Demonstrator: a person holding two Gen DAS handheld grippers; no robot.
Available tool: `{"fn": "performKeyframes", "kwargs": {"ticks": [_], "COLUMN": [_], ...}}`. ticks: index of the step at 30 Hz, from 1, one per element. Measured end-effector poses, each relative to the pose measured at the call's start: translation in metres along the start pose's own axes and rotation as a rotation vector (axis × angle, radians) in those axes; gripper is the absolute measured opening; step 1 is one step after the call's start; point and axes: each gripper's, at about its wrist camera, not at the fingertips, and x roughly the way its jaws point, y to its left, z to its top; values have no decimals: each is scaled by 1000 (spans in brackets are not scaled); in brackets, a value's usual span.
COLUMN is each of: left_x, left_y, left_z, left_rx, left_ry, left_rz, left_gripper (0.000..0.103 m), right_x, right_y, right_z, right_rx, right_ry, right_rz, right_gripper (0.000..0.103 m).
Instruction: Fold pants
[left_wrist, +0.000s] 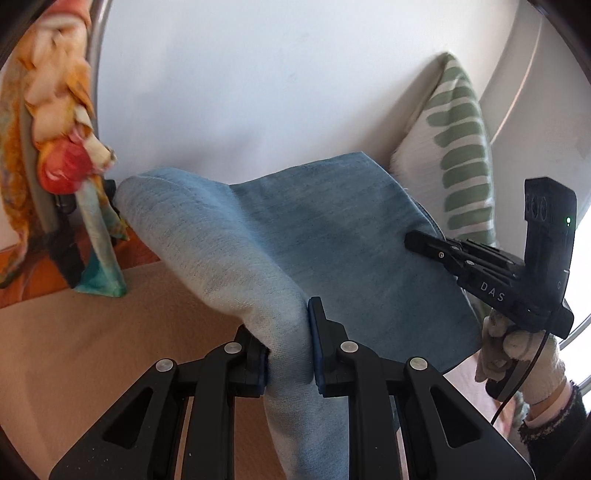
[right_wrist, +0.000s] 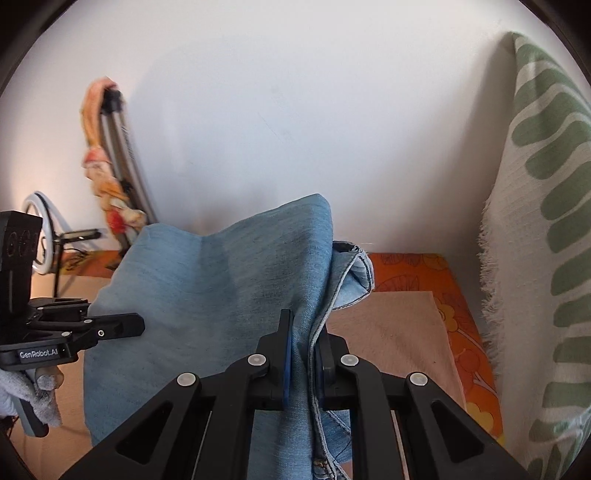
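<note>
Light blue denim pants (left_wrist: 314, 229) hang lifted above a tan surface, held between both grippers. My left gripper (left_wrist: 286, 354) is shut on a pale fold of the pants at their left edge. My right gripper (right_wrist: 304, 354) is shut on the seamed right edge of the pants (right_wrist: 221, 280). In the left wrist view the right gripper (left_wrist: 417, 240) shows at the right, its tip against the denim. In the right wrist view the left gripper (right_wrist: 136, 325) shows at the left, at the cloth's edge. The lower part of the pants is hidden behind the grippers.
A green-and-white patterned cushion (right_wrist: 546, 258) stands at the right against a white wall (right_wrist: 295, 110). An orange floral cover (right_wrist: 461, 317) lies under the tan surface (right_wrist: 399, 332). A colourful scarf (left_wrist: 48, 147) hangs on a stand at the left, beside a ring light (right_wrist: 40, 236).
</note>
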Motion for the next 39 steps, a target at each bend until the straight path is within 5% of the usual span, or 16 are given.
{"fn": "performKeyframes", "kwargs": {"ticks": [12,18,23,27,29,39], "left_x": [23,16,4,-10,-17,-76], "left_y": [2,6,5,3,-3,-22], "left_z": [-1,-9,-16,-23,-24,-42], "left_rx": [62,49,38,35,30,25], "left_ry": [50,74,75,72,61,-1], "left_rz": [92,145,174,189,199,234], "left_gripper": [18,30,35,43,58,71], "right_x": [40,30,12,-5,-17,-77], "right_y": [-20,-16,-9,2,11,56], "right_z": [-12,-12,-11,-11,-12,-14], "right_rx": [24,16,5,6,-10,-61], "right_ry": [87,98,69,59,47,-6], "right_rz": [-57,-166,-218,-250,-276,-308], "right_gripper": [12,36,68,77,84,93]}}
